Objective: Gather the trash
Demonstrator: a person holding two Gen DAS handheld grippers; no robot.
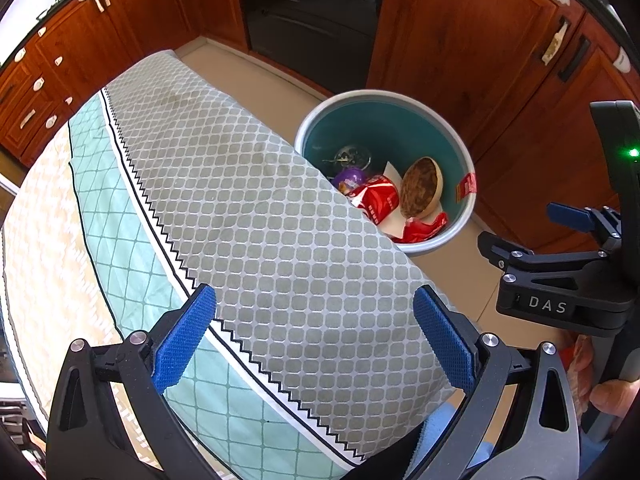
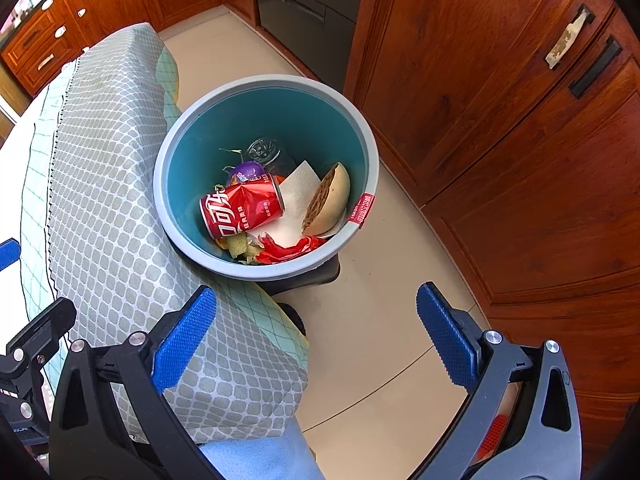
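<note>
A round bin (image 2: pixel 362 128) with a grey rim and teal inside stands on the floor beside the table's corner. In it lie a crushed red cola can (image 2: pixel 242 210), a white paper napkin (image 2: pixel 298 192), a bun half (image 2: pixel 328 200), a purple object (image 2: pixel 248 170), red wrapper scraps (image 2: pixel 288 250) and peel. My right gripper (image 2: pixel 316 340) is open and empty, above the table edge and the floor near the bin. My left gripper (image 1: pixel 314 338) is open and empty over the tablecloth's overhang. The left wrist view shows the bin (image 1: pixel 456 136) partly hidden by the cloth, and the right gripper (image 1: pixel 532 240) at the right edge.
A table under a grey-and-mint patterned cloth (image 1: pixel 248 216) fills the left. Reddish wooden cabinets (image 2: pixel 500 120) with handles line the back and right. A dark appliance front (image 2: pixel 304 12) sits at the back. Beige floor (image 2: pixel 384 320) lies between table and cabinets. A hand (image 1: pixel 608 396) grips the right tool.
</note>
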